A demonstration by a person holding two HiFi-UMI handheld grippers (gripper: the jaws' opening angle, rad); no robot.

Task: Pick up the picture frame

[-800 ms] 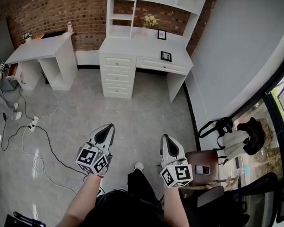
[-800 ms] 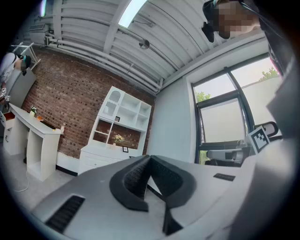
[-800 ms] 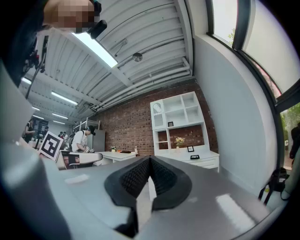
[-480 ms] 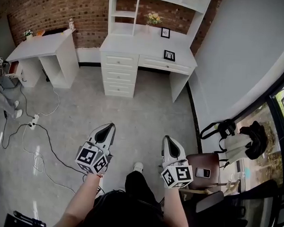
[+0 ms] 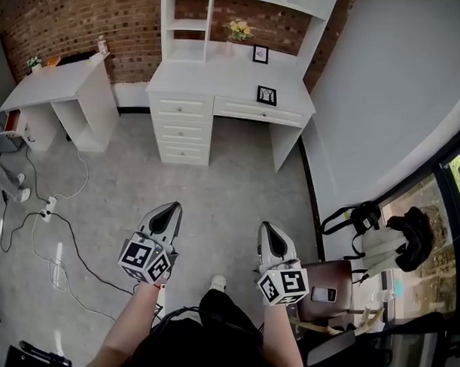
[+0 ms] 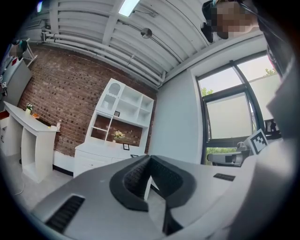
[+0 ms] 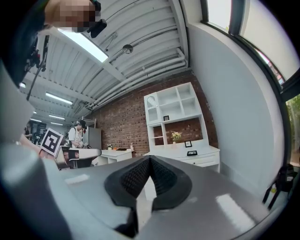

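A small black picture frame lies on the white desk across the room, and the right gripper view shows that frame too. A second frame stands in the hutch behind it. My left gripper and right gripper are held side by side over the grey floor, pointing level toward the desk and far short of it. Each has its jaws closed together with nothing between them, as the left gripper and right gripper show in their own views.
The desk has drawers on its left and an open knee space on the right. A second white desk stands at far left. Cables and a power strip lie on the floor. A brown stool with a phone and bags sit at my right.
The head view has shifted a little, so the desk now sits slightly further left in the picture. Both grippers stay shut, level and side by side.
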